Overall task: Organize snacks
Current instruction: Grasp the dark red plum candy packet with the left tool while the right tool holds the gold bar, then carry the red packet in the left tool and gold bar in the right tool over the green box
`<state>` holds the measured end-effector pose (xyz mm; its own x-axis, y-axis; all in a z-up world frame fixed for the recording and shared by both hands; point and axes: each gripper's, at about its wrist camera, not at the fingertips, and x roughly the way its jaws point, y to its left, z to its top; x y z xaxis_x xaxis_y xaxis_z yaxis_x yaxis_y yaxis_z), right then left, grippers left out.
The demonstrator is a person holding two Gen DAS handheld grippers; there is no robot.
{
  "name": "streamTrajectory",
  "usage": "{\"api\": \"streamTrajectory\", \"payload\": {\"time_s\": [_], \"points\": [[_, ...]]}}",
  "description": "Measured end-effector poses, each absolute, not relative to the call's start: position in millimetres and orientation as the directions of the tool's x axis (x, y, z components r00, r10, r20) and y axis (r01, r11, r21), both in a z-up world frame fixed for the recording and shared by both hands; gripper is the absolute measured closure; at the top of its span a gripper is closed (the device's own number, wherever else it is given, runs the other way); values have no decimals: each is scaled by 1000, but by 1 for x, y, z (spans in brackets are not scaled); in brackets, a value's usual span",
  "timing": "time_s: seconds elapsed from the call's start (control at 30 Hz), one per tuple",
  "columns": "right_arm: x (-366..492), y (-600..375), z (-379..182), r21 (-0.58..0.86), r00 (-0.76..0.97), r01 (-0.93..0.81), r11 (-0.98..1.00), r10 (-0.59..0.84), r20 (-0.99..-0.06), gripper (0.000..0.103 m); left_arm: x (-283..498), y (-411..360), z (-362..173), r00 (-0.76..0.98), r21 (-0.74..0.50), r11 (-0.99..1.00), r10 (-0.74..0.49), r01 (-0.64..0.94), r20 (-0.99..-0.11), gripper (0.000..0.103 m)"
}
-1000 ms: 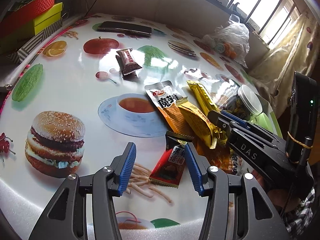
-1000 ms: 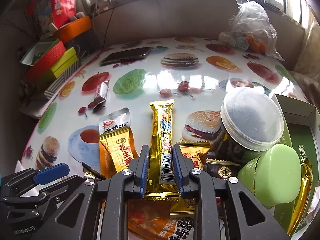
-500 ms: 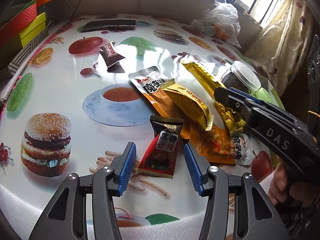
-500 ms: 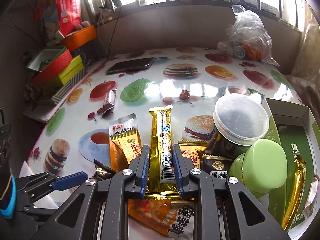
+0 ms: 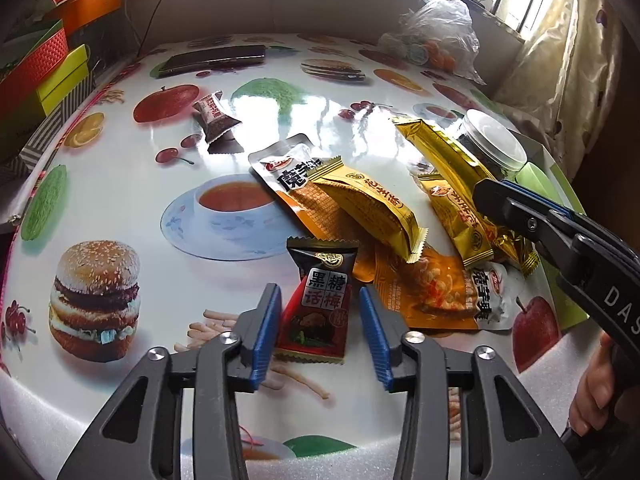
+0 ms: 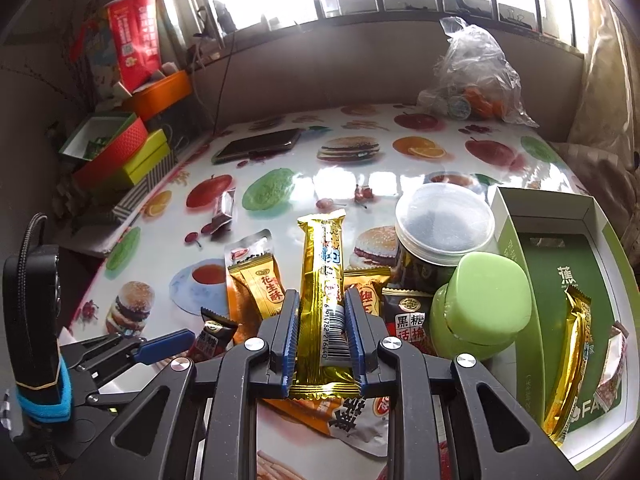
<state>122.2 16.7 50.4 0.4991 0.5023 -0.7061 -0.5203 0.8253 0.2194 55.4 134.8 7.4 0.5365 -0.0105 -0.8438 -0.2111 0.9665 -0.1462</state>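
The right tongs (image 6: 322,336) are clamped on the long gold bar (image 6: 322,280) near its barcode end, and the bar juts forward over the pile of packets. To its right stands the clear-lidded jar (image 6: 444,236), and beyond the jar the green box (image 6: 552,264), which already holds a similar gold bar. The left tongs (image 5: 318,324) stand apart, straddling the dark red plum packet (image 5: 320,300) that lies flat on the worktop (image 5: 120,184) left of the jar; they do not appear to pinch it.

Both packets look light and thin. The foil is probably slick and crinkly, so a grip across the width, near one end, seems safest. The bar may sag or swing if held only at its tip. The plum packet is soft and flat, so a grip on its sealed bottom edge looks best, as a hard squeeze could crush the contents.
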Motion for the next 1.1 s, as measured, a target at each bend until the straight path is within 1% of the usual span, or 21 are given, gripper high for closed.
{"api": "streamTrajectory", "payload": {"time_s": [0.03,0.17,0.33,0.73,1.1], "points": [[121,16,51,220,500,-520,826,502,-706,82,55,135,7,538,-146,966,-10,-212,-843,69],[119,11,52,219,505,-514,829,499,-704,82,55,136,8,540,-161,962,-17,-220,-841,74],[116,6,54,220,512,-508,833,497,-701,82,53,136,9,545,-161,960,-11,-229,-839,77],[105,-6,70,225,539,-504,834,507,-673,82,43,125,37,592,-148,968,1,-203,-806,77],[98,-32,88,225,581,-476,850,496,-646,82,46,99,65,631,-146,979,-24,-143,-775,77]]}}
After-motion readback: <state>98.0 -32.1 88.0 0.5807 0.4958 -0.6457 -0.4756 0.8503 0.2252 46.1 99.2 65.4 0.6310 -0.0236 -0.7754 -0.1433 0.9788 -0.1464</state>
